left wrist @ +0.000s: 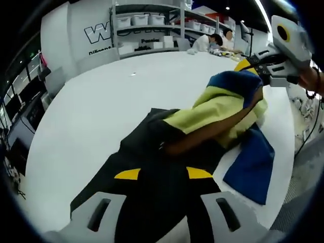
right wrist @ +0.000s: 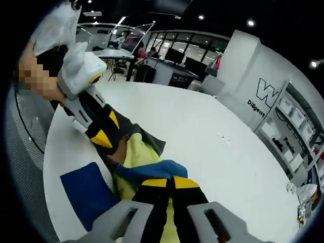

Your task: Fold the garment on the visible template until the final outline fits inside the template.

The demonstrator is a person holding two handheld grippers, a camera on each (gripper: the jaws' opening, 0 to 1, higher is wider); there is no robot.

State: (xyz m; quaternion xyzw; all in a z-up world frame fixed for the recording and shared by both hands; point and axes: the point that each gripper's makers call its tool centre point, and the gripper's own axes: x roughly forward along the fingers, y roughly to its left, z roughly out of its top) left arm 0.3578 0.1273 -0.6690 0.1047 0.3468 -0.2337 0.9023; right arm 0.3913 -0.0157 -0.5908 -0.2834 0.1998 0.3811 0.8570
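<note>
A garment (left wrist: 217,109) in dark grey, yellow-green and blue lies bunched on the white table (left wrist: 101,111). My right gripper (left wrist: 255,68) comes in from the upper right, shut on the garment's blue and yellow end, which it holds raised. In the right gripper view its jaws (right wrist: 170,181) stand together on that same cloth (right wrist: 136,152). My left gripper (left wrist: 163,172) has its jaws apart over the dark part of the garment; the right gripper view shows it (right wrist: 112,132) low over the dark cloth. A flat blue template (left wrist: 253,167) (right wrist: 83,195) lies partly under the garment near the table's edge.
The table's edge (left wrist: 291,152) runs close beside the template. A hand (left wrist: 310,76) holds the right gripper. Shelves with white bins (left wrist: 147,20) and people at a desk (left wrist: 212,40) are far behind the table. Desks and screens (right wrist: 172,66) stand beyond it.
</note>
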